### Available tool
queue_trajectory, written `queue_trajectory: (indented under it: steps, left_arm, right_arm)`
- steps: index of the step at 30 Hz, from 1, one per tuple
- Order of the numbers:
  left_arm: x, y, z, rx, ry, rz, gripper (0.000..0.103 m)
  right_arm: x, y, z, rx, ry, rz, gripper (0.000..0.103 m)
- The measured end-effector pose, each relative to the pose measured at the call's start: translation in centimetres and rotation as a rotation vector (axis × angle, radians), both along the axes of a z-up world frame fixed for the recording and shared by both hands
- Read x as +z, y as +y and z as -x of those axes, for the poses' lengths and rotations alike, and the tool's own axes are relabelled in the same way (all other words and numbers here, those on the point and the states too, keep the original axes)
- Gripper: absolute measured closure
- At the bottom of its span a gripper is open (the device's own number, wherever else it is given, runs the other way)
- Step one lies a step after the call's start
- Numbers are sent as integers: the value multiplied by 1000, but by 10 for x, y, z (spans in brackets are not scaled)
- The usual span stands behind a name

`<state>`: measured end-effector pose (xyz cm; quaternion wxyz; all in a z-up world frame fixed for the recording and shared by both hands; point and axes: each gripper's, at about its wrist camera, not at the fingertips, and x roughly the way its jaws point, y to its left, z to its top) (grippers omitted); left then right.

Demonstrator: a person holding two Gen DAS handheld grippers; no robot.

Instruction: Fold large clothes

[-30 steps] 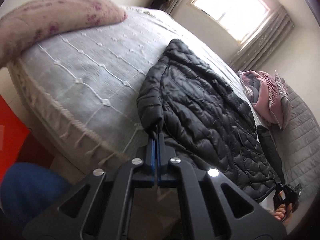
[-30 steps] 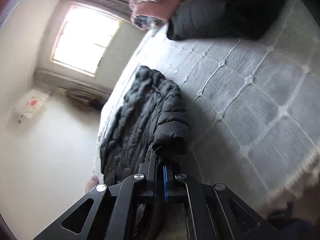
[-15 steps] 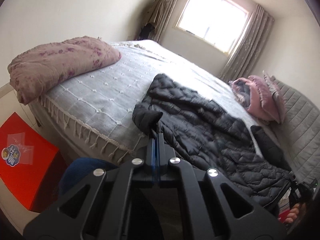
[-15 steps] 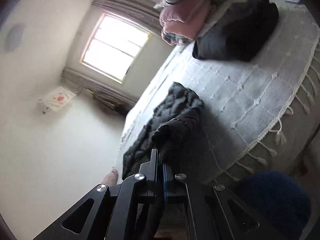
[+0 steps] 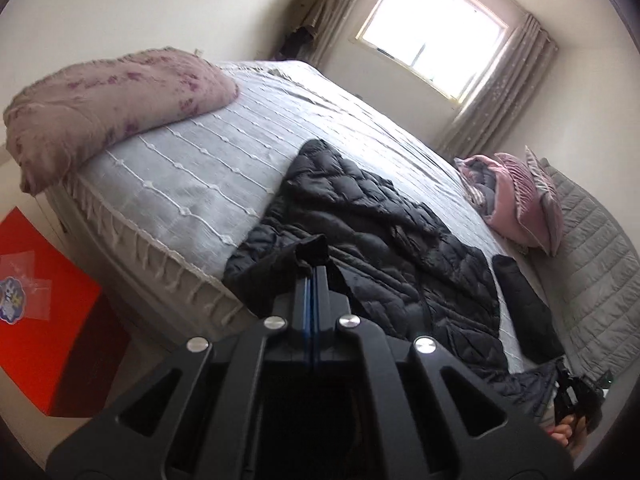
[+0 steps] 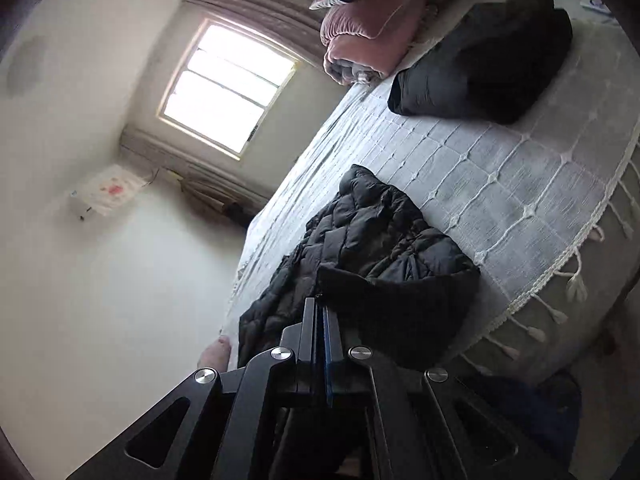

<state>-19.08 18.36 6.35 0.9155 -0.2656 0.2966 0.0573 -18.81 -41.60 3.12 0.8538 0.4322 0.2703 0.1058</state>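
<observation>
Both tongs, left [image 5: 315, 270] and right [image 6: 320, 304], pinch the black jacket's [image 5: 380, 240] near edge.

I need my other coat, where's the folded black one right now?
In the right wrist view, the folded black coat lies upper right on the bedspread, beside the pink quilt.

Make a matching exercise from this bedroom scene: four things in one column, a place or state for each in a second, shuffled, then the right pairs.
1. black puffer jacket
2. floral quilt
3. red box
4. pink bedding

A. on the floor beside the bed
B. stacked at the bed's far side
C. pinched by both grippers
D. bundled on a bed corner

Pairs: 1-C, 2-D, 3-A, 4-B
</observation>
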Motion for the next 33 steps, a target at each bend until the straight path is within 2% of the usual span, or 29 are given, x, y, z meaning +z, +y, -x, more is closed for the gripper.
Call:
queue_trajectory:
  steps: [4, 13, 18, 23, 28, 31, 33]
  left_arm:
    - [8, -3, -11, -9, -5, -22, 102]
    - [17, -4, -61, -3, 30, -53, 102]
    - [32, -5, -110, -16, 49, -89, 102]
    - [57, -9, -205, -17, 95, -141, 102]
    - [75, -6, -321, 22, 135, -163, 102]
    - [52, -9, -389, 21, 193, -173, 102]
    - [21, -12, -430, 10, 248, -168, 102]
  right_arm:
    - [10, -4, -14, -12, -13, 20, 102]
    - [30, 3, -55, 9, -8, 59, 102]
    - [49, 5, -95, 3, -15, 82, 102]
    - [77, 10, -174, 4, -7, 121, 102]
    - [109, 22, -296, -43, 34, 233, 102]
    - [97, 31, -362, -58, 91, 274, 102]
    - [71, 39, -410, -58, 155, 301, 102]
